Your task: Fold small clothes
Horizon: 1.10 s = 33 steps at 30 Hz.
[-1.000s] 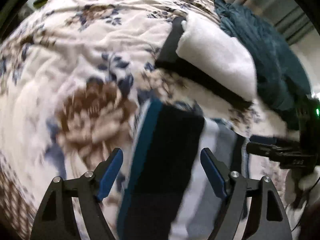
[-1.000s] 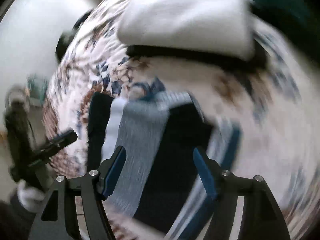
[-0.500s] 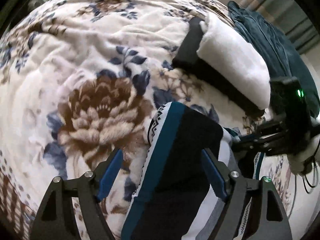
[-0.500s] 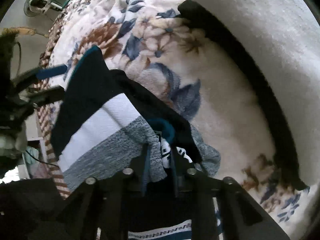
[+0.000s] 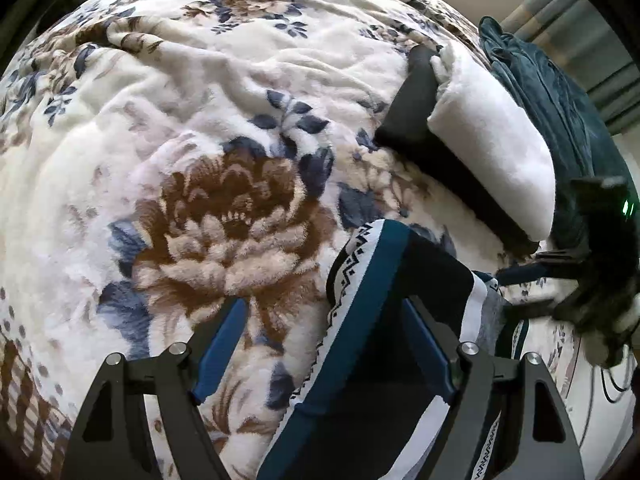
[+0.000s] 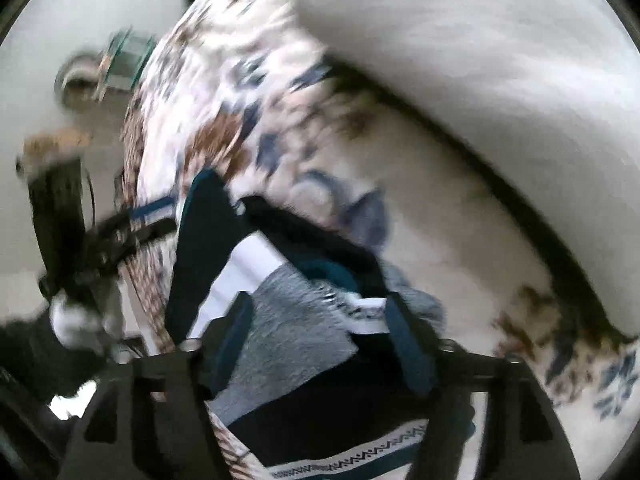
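A small black garment [image 5: 384,320] with a teal waistband, a white stripe and a grey panel lies folded on the floral blanket [image 5: 200,140]. My left gripper [image 5: 326,344] stands open over its waistband end; the teal band runs between the fingers without either pad pressing it. In the blurred right wrist view my right gripper [image 6: 320,332] hangs over the grey panel of the garment [image 6: 288,320]. Its jaws are opening, the cloth lies under and between them, and the pads are apart from it. Each gripper shows in the other's view, the right gripper [image 5: 560,272] and the left gripper [image 6: 120,232].
A folded white fleece [image 5: 492,148] lies on a black cloth [image 5: 412,108] just beyond the garment, with a dark teal garment [image 5: 560,120] and a curtain [image 5: 580,24] behind. The white fleece [image 6: 480,60] fills the top right of the right wrist view. The blanket's edge drops off at left [image 6: 132,140].
The right gripper was shut on a fold of the garment half a second ago and now stands open over it. The left gripper has stayed open, shifting slightly over the waistband.
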Motion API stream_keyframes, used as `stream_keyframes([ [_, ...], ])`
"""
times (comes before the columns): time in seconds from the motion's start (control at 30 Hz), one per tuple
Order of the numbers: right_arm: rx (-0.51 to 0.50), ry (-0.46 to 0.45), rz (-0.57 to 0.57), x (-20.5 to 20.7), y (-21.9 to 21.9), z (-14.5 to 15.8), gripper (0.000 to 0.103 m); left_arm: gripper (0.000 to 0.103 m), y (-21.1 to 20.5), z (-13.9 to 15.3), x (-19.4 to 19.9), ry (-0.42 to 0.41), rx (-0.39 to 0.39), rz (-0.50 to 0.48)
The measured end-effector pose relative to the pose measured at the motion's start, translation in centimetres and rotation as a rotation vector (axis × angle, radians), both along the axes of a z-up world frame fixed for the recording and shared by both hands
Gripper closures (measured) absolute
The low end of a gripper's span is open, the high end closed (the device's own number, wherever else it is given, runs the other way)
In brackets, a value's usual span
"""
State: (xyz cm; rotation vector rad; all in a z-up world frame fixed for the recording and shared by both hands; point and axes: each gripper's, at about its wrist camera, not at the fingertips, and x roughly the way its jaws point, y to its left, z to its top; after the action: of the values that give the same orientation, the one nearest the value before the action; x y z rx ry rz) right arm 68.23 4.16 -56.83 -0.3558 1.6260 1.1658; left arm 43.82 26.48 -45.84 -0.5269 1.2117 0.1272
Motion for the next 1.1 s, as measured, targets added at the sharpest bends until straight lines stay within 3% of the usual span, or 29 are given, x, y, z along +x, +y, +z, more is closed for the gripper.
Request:
stream_keyframes([
  [0.1,-0.041,-0.08,0.178,-3.3,2.2,-1.8,0.031,0.025,-0.1,-0.2,-0.1,0.005,-0.005,0.002],
  [0.2,-0.001,-0.007,0.139,-3.0,2.1,-2.0,0.071,0.025,-0.2,-0.1,-0.4,0.004,0.009,-0.004],
  [0.23,0.015,0.028,0.12,-2.6,1.9,-1.8,0.079,0.025,-0.2,0.0,-0.5,0.001,0.012,-0.007],
  [0.3,0.057,0.197,0.068,-1.5,0.9,-1.7,0.085,0.025,0.0,0.1,-0.6,-0.001,0.004,-0.007],
  [0.4,0.149,0.603,0.005,-1.0,-1.1,-2.8,0.086,0.025,0.3,-0.1,-0.6,-0.001,-0.007,0.001],
  [0.43,0.15,0.642,-0.033,-0.7,-1.5,-3.5,0.086,0.025,0.4,-0.2,-0.5,0.001,-0.005,0.002],
  [0.5,0.003,0.559,-0.27,1.9,-3.6,-7.3,0.086,0.025,0.3,-0.4,-0.2,0.008,0.0,-0.003],
  [0.57,-0.018,0.534,-0.368,3.2,-4.9,-8.3,0.086,0.025,0.4,-0.4,0.1,0.012,-0.005,0.002],
  [0.63,0.008,0.432,-0.366,3.5,-5.0,-6.4,0.069,0.025,0.4,0.1,0.4,-0.003,-0.008,-0.003],
  [0.73,0.028,0.154,-0.347,3.3,-6.8,-0.6,0.046,0.025,-0.2,0.9,0.9,-0.03,0.013,-0.034],
  [0.83,-0.02,-0.01,-0.365,2.5,-10.1,1.8,0.037,0.025,-1.2,1.2,1.9,-0.043,0.014,-0.069],
  [1.0,-0.135,0.024,-0.483,0.5,-16.3,-1.5,0.037,0.025,-4.7,1.2,4.8,-0.071,0.026,-0.181],
  [1.1,-0.1,0.079,-0.62,-0.5,-18.5,-3.6,0.039,0.025,-6.2,0.5,5.9,-0.06,0.054,-0.223],
])
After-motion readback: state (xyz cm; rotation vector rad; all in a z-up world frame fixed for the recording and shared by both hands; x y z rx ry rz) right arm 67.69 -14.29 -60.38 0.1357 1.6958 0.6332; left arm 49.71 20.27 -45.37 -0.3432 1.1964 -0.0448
